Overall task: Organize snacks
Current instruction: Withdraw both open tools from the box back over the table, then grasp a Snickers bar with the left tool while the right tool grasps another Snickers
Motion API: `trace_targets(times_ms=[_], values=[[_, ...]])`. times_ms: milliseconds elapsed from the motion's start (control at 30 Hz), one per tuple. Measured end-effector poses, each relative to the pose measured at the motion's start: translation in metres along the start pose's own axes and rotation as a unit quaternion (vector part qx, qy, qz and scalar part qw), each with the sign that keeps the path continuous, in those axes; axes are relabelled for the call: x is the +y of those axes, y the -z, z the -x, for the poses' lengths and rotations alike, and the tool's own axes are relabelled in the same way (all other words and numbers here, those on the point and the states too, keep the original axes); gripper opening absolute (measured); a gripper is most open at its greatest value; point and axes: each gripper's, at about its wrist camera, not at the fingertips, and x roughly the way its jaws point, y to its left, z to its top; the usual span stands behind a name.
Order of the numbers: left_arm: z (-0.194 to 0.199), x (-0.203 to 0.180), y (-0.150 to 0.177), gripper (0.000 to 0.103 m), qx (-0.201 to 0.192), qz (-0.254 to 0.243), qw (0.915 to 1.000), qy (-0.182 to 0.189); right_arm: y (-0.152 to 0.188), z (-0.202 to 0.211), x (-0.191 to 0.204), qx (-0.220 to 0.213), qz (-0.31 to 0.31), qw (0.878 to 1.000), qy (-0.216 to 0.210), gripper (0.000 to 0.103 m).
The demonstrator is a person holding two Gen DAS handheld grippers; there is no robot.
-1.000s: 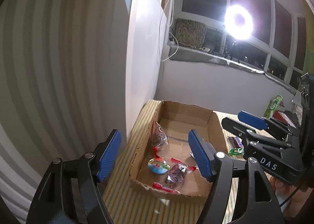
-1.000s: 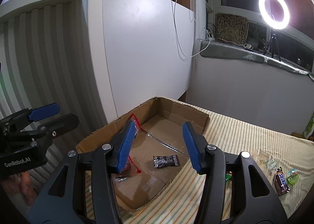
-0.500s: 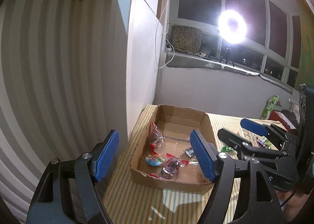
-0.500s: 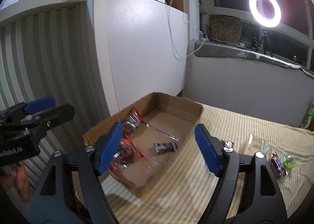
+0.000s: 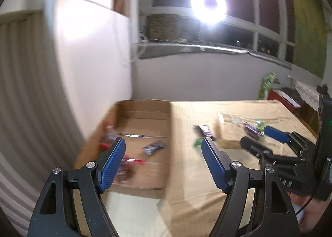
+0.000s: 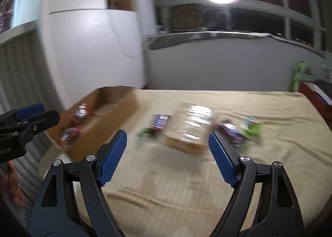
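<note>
Blurred snack wrappers (image 6: 159, 121) on cloth just beyond both empty grippers' wide-spread fingers (image 6: 223, 159).

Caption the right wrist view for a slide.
Open right gripper faces loose snacks around a clear packet; cardboard box at left.

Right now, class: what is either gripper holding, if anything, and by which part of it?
Nothing is held. The left gripper and the right gripper both have their fingers spread wide with only air between them, above the cloth.
</note>
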Motion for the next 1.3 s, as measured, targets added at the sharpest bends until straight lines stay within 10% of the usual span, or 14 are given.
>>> trace_targets(times_ms=[467,1300], values=[[-0.014,-0.065,0.010,0.076,0.023,-0.049,0.9970,0.055,0.012,0.026,-0.049,-0.002,-0.031,0.998,0.047,0.084],[-0.111,-0.073,0.039,0.076,0.145,0.036,0.9855,0.081,0.014,-0.042,-0.076,0.098,0.037,0.993,0.063,0.084]])
